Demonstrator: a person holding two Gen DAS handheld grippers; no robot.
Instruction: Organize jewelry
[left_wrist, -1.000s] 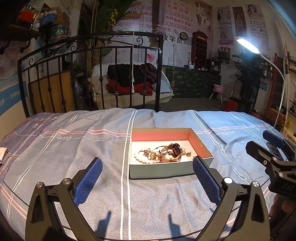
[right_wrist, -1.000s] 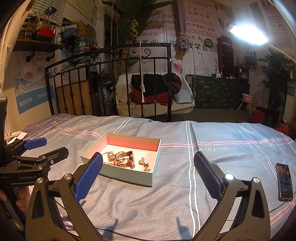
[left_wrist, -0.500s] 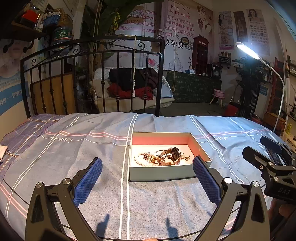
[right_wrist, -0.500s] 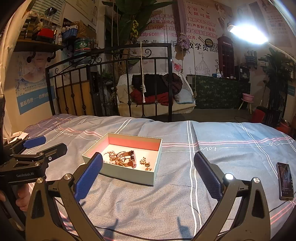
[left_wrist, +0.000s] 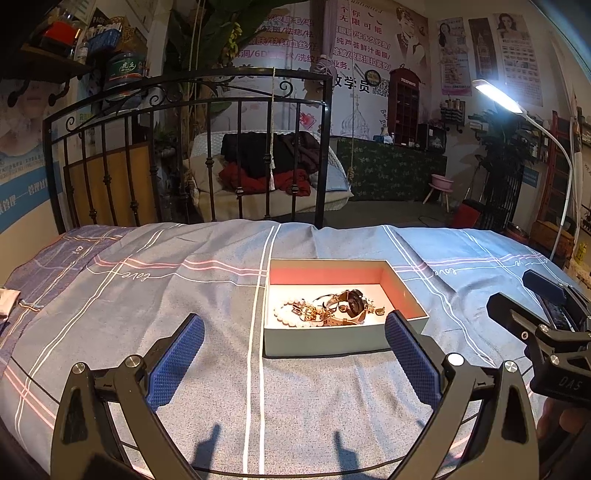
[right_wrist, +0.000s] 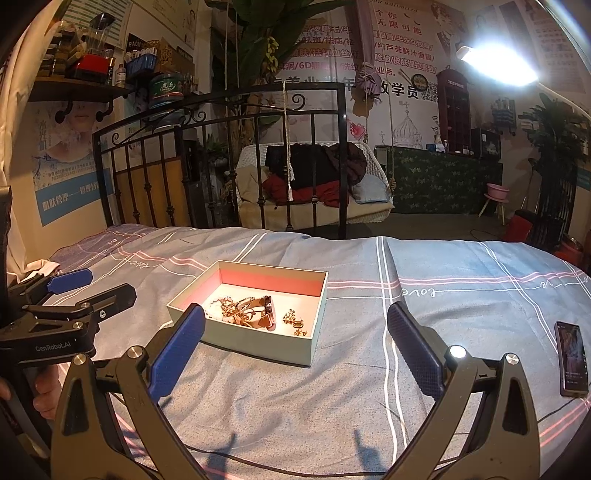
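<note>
A pale green open box (left_wrist: 317, 345) with a pink inner wall sits on the bed; it also shows in the right wrist view (right_wrist: 295, 352). Inside lies a tangle of jewelry (left_wrist: 325, 312): a white bead bracelet (left_wrist: 286, 314), gold chains, a dark watch (left_wrist: 352, 301) and small earrings (right_wrist: 293, 319). My left gripper (left_wrist: 293, 347) is open and empty, just short of the box's near wall. My right gripper (right_wrist: 295, 345) is open and empty, to the right of and behind the box. Each gripper shows in the other's view, the right (left_wrist: 546, 325) and the left (right_wrist: 70, 295).
The bed is covered by a blue sheet (left_wrist: 147, 295) with pink and white stripes. A black phone (right_wrist: 571, 358) lies on the sheet at the right. A black iron bed frame (left_wrist: 184, 155) stands at the far edge. A lamp (left_wrist: 498, 96) shines from the right.
Both grippers have tilted and shifted slightly; the box sits a little lower and nearer in both views. Both stay open and empty.
</note>
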